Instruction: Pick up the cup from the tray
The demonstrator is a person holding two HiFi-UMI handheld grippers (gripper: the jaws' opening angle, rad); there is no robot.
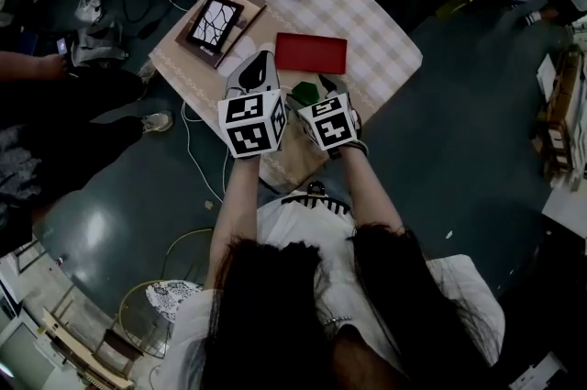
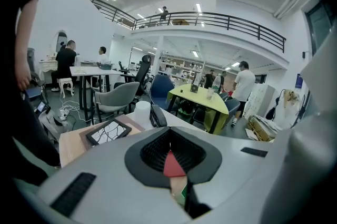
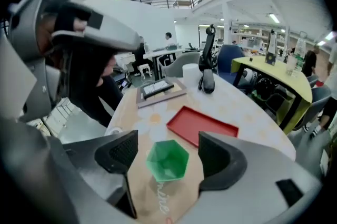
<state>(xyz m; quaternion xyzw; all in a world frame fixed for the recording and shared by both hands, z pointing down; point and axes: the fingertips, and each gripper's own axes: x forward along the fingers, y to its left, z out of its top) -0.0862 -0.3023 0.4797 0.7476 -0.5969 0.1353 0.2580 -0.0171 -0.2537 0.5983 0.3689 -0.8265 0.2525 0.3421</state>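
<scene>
Green cup (image 3: pixel 167 161) stands upright on the checked table (image 1: pixel 367 21), which fills the upper centre of the head view. The red tray (image 3: pixel 202 125) lies just beyond the cup, which is off it. The left gripper (image 2: pixel 169 138) is clenched on nothing, its pads meeting. The right gripper (image 3: pixel 169 153) is spread wide around the cup at lower centre, with a gap on either side.

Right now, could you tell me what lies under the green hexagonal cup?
A tan lettered sheet lies under the green hexagonal cup; the patch beneath its base is covered.
</scene>
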